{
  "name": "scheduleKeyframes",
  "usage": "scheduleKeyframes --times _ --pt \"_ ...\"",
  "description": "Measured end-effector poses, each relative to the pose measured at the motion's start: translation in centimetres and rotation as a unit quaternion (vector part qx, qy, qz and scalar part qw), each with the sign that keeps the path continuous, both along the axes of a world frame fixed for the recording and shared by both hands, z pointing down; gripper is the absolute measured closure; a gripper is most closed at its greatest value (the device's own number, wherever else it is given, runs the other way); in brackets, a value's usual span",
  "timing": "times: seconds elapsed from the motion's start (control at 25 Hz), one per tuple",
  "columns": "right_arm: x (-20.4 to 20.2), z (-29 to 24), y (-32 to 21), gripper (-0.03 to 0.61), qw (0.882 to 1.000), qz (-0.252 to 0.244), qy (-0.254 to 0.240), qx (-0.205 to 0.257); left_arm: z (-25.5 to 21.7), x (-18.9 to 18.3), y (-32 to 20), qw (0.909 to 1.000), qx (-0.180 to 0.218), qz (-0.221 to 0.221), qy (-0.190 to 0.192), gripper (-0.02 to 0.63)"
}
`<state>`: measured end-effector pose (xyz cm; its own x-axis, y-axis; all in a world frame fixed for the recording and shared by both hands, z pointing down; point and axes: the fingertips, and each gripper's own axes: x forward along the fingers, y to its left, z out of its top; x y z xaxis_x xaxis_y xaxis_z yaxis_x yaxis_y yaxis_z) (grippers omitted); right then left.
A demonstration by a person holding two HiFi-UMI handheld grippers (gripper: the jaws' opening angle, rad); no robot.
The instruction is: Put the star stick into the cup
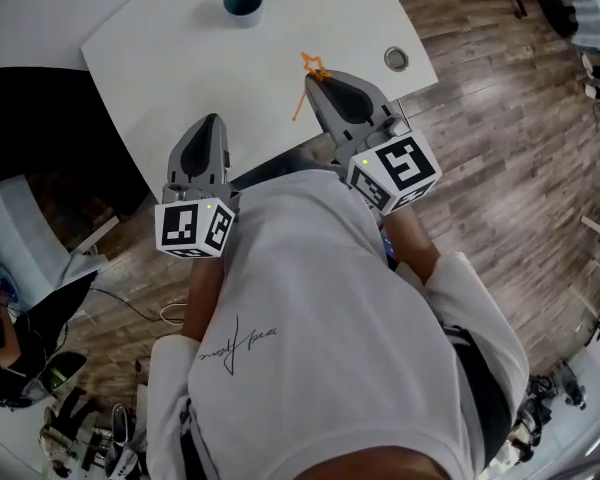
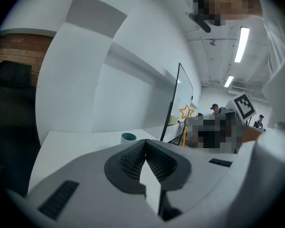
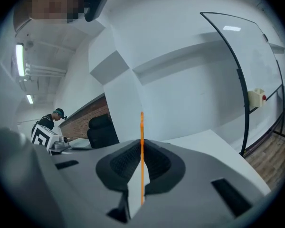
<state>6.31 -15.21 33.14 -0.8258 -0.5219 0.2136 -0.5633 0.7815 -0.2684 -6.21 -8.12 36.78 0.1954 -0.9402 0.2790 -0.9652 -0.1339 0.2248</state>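
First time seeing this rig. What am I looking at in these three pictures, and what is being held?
No robot here: a person holds a two-jaw gripper in each hand. The head view comes from a camera on the person's head, looking down; each gripper view comes from a camera riding on that gripper. On the white table are a cup and, near its edge, a round metal fitting. The right gripper is shut on the orange star stick; the left gripper is shut, empty.

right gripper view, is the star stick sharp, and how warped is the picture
Right gripper view: the star stick is a sharp orange line in the shut right hand-held gripper; fisheye bows the black frame and darkens the corners.
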Motion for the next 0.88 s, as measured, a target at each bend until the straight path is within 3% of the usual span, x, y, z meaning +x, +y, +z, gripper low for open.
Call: scheduleKeyframes --times 0.4,0.88 --pt "-3.1 -0.9 -2.1 0.556 0.999 -0.027 0.005 0.031 1.9 -1.1 0.2 0.9998 -0.006 -0.015 0.014 0.604" --pt "-5.9 -4.6 -5.6 0.556 0.995 -0.041 0.021 0.091 1.8 -2.2 -3.0 0.9998 0.001 0.010 0.020 0.604"
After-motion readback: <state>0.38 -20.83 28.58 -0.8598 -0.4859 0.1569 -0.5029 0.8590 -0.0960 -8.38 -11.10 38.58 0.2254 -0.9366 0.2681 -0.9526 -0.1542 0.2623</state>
